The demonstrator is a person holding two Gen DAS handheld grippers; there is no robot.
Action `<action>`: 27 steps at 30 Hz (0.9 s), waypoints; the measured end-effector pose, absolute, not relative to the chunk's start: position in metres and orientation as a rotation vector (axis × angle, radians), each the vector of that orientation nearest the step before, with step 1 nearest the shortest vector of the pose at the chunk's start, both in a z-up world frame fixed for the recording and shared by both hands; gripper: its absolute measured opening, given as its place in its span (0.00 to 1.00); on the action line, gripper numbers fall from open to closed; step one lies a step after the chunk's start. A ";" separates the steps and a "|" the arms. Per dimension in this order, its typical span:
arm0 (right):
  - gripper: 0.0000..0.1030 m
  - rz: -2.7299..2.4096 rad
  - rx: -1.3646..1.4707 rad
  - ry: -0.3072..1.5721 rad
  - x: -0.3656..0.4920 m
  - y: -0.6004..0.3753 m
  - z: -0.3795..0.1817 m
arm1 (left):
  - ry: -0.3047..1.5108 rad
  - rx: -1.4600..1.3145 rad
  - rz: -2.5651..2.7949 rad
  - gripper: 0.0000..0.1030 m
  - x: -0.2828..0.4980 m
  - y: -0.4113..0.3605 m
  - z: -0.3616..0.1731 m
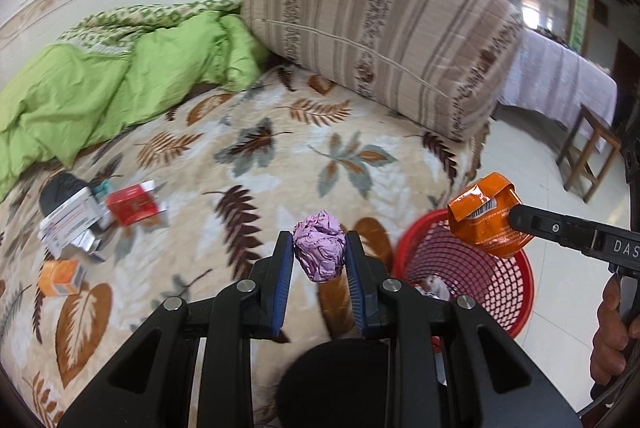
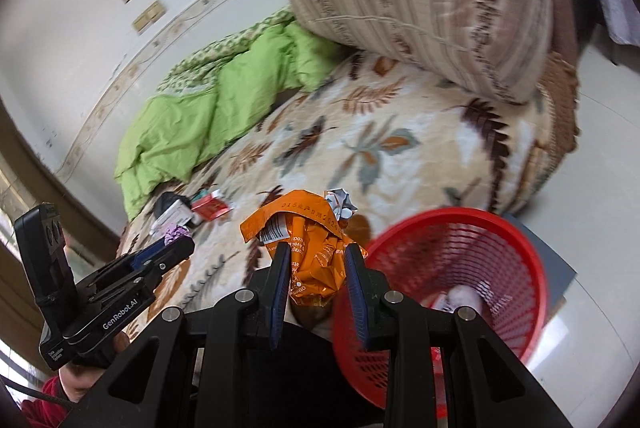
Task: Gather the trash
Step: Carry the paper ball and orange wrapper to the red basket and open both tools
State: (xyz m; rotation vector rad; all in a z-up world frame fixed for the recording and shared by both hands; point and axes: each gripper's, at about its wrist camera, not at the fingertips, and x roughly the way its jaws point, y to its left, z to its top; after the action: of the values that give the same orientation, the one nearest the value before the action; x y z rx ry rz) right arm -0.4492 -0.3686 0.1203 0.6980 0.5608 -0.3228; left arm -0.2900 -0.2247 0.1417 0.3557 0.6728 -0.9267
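Your left tongs [image 1: 319,252] are clenched on a crumpled purple paper ball [image 1: 320,251], held above the leaf-patterned bed cover [image 1: 256,164] close to the bed's near edge. Your right tongs [image 2: 318,260] are clenched on a crushed orange wrapper [image 2: 308,248]; in the left wrist view the wrapper hangs over the rim of the red mesh basket [image 1: 480,268].

The basket stands on the tiled floor [image 2: 600,156] just beside the bed's edge, with some trash already inside it. In the right wrist view its open mouth [image 2: 452,260] lies just to the right of the wrapper.

Loose trash sits at the far left of the bed: a red carton [image 1: 132,206], a white box [image 1: 70,224] lying against a black item, and a small orange box [image 1: 60,276]. A green quilt [image 1: 100,88] is bunched along the wall, and a striped cushion [image 1: 380,40] fills the head corner. The middle of the bed cover between these and your tongs is open. To the right of the basket the floor lies bare up to a wooden stool [image 1: 588,156].
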 end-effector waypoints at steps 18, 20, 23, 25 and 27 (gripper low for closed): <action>0.29 -0.480 0.793 0.546 -0.506 -0.410 0.105 | 0.854 0.410 -1.214 0.27 -0.339 -0.303 0.122; 0.30 -0.500 0.795 0.550 -0.508 -0.413 0.104 | 0.870 0.400 -1.228 0.44 -0.339 -0.308 0.120; 0.38 -0.521 0.799 0.553 -0.511 -0.419 0.102 | 0.856 0.369 -1.220 0.61 -0.338 -0.311 0.122; 0.45 -0.535 0.797 0.547 -0.513 -0.422 0.103 | 0.863 0.362 -1.220 0.61 -0.335 -0.312 0.123; 0.45 -0.544 0.787 0.542 -0.514 -0.423 0.106 | 0.865 0.344 -1.208 0.61 -0.330 -0.308 0.125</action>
State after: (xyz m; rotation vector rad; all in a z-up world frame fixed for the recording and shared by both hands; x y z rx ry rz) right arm -0.5139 -0.4227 0.1055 0.7870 0.5416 -0.5442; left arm -0.3302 -0.3080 0.1248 0.3444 0.8653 -1.2081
